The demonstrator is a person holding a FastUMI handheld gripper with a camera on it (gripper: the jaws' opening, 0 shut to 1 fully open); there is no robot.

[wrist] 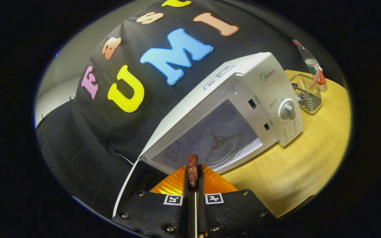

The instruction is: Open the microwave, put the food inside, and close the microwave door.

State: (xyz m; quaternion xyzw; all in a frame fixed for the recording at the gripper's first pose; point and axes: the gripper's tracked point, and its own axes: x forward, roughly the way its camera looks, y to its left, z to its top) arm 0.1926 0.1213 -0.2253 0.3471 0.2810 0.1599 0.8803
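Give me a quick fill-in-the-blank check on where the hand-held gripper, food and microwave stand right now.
1. The microwave door stands ____.
2. The hand-held gripper is shut on a dark piece of ____.
3. On the wooden table, beside the microwave's dial side, stands a wire ____.
4. Just behind that, a clear ____ stands upright.

Missing words: open; food; basket; bottle.

A black cloth wall (88,138) is being hung behind a light wooden table (296,165); a pale wall (61,79) is being partly covered.
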